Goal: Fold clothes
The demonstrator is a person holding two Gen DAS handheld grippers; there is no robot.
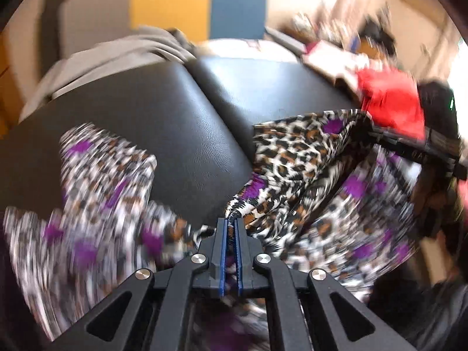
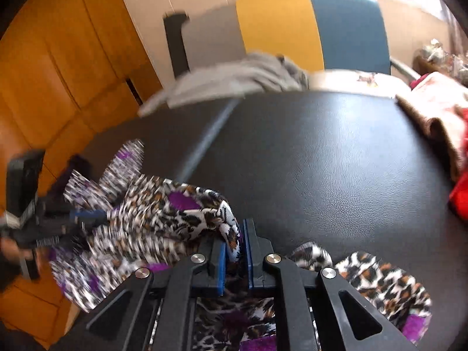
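A leopard-print garment with purple patches (image 1: 292, 158) hangs between my two grippers over a black leather surface (image 1: 181, 122). My left gripper (image 1: 232, 222) is shut on an edge of the garment. My right gripper (image 2: 235, 228) is shut on another edge of the same garment (image 2: 187, 213). In the left wrist view the right gripper (image 1: 415, 143) shows at the right, holding the cloth up. In the right wrist view the left gripper (image 2: 87, 216) shows at the left with cloth in it. Both views are blurred by motion.
A grey garment (image 2: 234, 82) lies at the far edge of the black surface (image 2: 336, 158). Red cloth (image 1: 392, 99) and a light patterned cloth (image 2: 435, 102) lie at the right. A yellow and blue panel (image 2: 310, 29) stands behind; orange cabinets (image 2: 58, 73) are at the left.
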